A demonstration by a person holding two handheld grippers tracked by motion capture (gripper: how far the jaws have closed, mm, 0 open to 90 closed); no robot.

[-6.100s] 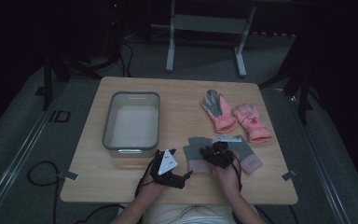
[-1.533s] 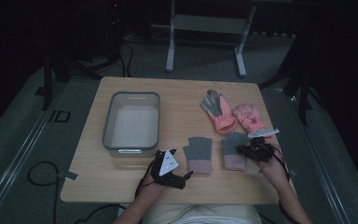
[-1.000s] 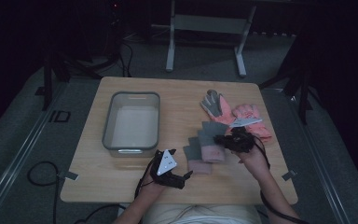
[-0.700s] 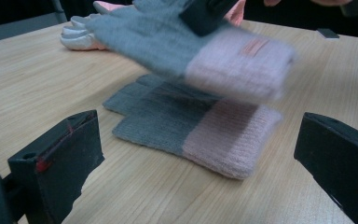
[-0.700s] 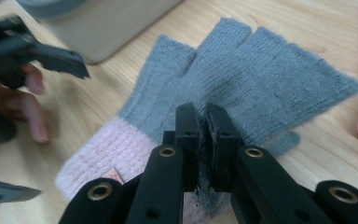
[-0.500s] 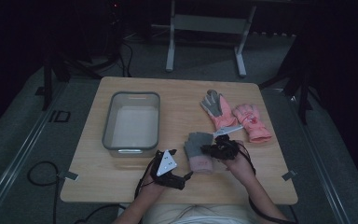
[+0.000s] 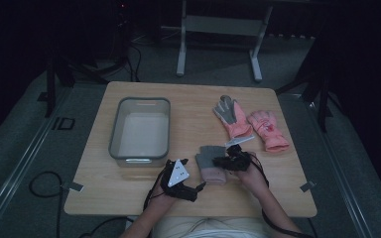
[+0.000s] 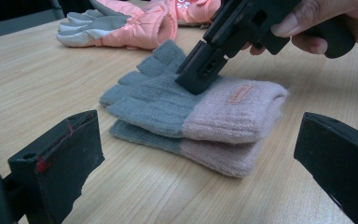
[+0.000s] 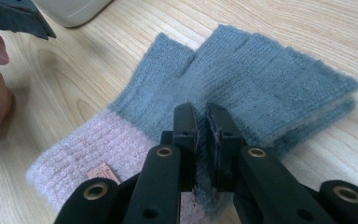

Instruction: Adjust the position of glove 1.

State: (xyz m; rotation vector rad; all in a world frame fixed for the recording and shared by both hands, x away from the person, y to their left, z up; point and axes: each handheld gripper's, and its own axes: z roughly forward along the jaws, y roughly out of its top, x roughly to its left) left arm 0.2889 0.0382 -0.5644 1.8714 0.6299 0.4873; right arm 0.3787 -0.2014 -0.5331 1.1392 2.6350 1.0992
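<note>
- Grey-and-pink knit gloves (image 7: 211, 163) are now lying stacked, one on the other, near the front edge of the tabletop (image 7: 129, 193), just off the tray's front right corner; a second ago they were lying side by side.
- Right gripper (image 9: 201, 122) is pinching a fold of the upper glove's grey knit, jaws pressed together on it.
- Left gripper (image 7: 184, 191) is resting near the front edge, jaws spread wide, facing the stack and touching nothing.
- Pink padded gloves (image 7: 253, 121) are waiting toward the back right, apart from the stack.
- Stacking looks done; moving the pair to the tray (image 7: 140, 128) is probably coming next.
</note>
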